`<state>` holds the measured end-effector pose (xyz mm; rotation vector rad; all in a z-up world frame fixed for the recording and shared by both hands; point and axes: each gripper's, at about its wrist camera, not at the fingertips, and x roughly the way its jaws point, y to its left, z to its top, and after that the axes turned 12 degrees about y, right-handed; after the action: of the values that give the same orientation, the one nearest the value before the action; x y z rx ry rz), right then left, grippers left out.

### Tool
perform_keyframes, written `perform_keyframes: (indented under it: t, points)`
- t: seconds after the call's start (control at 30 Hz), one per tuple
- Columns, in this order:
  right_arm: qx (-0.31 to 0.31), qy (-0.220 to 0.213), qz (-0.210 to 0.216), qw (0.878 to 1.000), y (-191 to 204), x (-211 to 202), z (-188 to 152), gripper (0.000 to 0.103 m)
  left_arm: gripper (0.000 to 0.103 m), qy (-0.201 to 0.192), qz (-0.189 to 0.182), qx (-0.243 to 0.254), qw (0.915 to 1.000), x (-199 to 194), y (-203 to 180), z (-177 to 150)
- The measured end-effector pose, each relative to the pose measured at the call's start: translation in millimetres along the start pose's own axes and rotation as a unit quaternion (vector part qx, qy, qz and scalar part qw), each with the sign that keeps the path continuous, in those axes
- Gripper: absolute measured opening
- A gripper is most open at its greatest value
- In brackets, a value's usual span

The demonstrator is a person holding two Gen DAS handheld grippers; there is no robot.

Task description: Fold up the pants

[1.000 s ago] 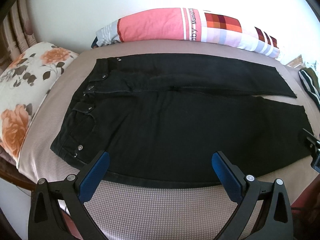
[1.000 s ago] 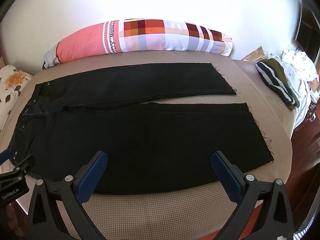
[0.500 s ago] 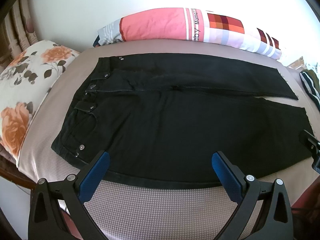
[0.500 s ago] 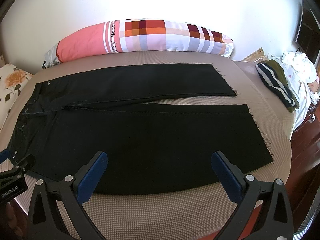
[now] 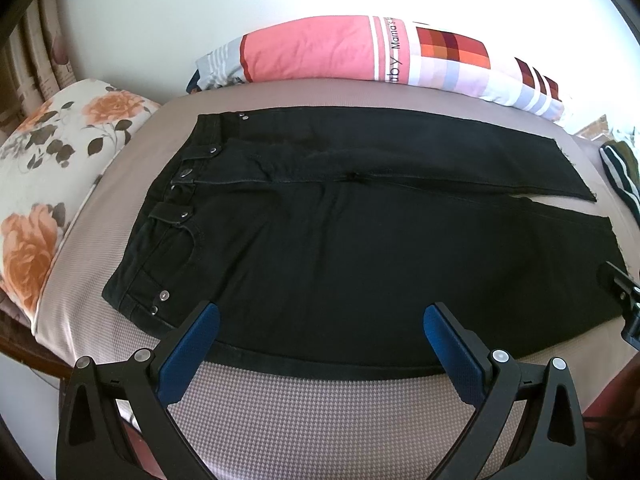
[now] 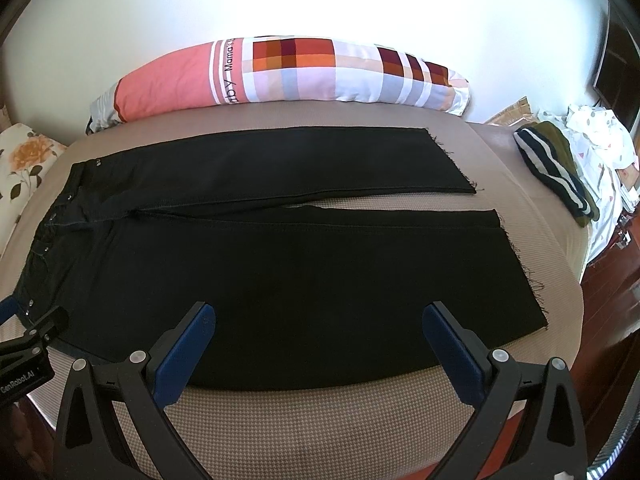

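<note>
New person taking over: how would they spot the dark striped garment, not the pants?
Start at the bed and follow the black pants to their frayed hems. Beyond them, at the mattress's far right edge, lies the dark striped garment: small, bunched, with white stripes and olive fabric, beside white spotted cloth.

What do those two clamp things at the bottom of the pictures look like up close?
Each is a hand-held gripper: the left hand-held gripper and right hand-held gripper have black angular plastic arms with triangular cut-outs, small silver screws, and flat blue pads on the fingers. White lettering reading GenRobot.AI marks the left one's body in the right wrist view. No cables or sleeves show.
</note>
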<state>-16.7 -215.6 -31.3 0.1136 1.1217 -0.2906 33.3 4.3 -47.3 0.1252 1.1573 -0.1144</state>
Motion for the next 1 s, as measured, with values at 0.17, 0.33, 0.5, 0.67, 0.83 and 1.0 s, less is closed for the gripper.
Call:
perform_keyframes:
  t: [0.17, 0.33, 0.5, 0.67, 0.83, 1.0]
  points:
    - [0.000, 0.000, 0.002, 1.000, 0, 0, 1, 0.103, 0.101, 0.001, 0.001, 0.001, 1.0000, 0, 0, 0]
    - [0.001, 0.000, 0.001, 1.000, 0, 1, 3, 0.103, 0.101, -0.001, -0.001, 0.000, 1.0000, 0, 2, 4]
    - [-0.001, 0.002, 0.006, 1.000, 2, 2, 7, 0.103, 0.101, -0.005, 0.003, 0.001, 1.0000, 0, 5, 11]
    - [-0.004, 0.004, 0.016, 1.000, 5, 4, 18, 0.103, 0.101, -0.004, -0.001, -0.002, 1.0000, 1, 12, 26]
    - [-0.007, 0.008, 0.044, 0.999, 9, 9, 34, 0.103, 0.101, -0.005, 0.001, -0.011, 0.9999, 4, 27, 47]
    - [-0.007, 0.020, 0.124, 0.992, 14, 16, 59, 0.103, 0.101, -0.010, -0.005, -0.019, 0.9998, 5, 55, 77]
